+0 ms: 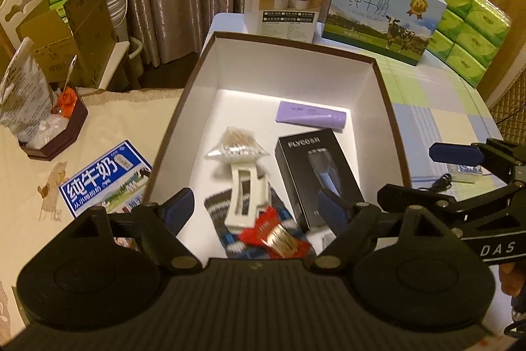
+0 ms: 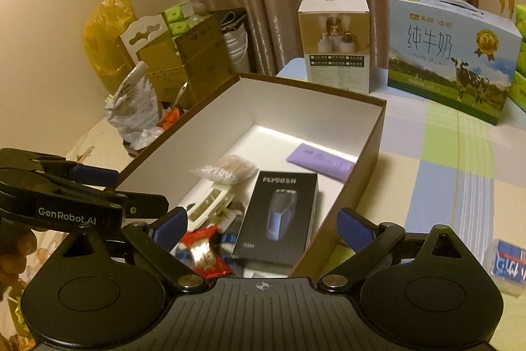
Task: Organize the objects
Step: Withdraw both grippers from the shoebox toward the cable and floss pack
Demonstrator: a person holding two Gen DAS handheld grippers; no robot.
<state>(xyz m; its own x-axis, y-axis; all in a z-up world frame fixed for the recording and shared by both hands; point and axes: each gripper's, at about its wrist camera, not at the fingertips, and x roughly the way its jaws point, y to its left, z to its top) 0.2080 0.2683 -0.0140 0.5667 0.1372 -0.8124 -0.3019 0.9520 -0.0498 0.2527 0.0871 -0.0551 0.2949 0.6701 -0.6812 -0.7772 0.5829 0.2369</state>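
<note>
Landmark: the box (image 1: 184, 107). Left of the box, a milk carton (image 1: 105, 176) lies flat on the table, long axis slanting toward the box wall; the left claw (image 1: 259, 209), released and empty, is nearer. Inside lie swabs (image 1: 235, 143), a clip (image 1: 246, 196) and a shaver (image 1: 315, 176). The right claw (image 2: 263, 226), released and empty, is held over the box's near end. The box wall stands between.

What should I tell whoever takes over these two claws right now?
Left claw: open, empty.
Right claw: open, empty.
In the brown-rimmed white cardboard box: black shaver box, lilac tube, bag of cotton swabs, cream hair clip, red snack packet, patterned sock.
Left outside: blue milk carton on the cloth, blue-and-white tissue pack on the checked cloth.
</note>
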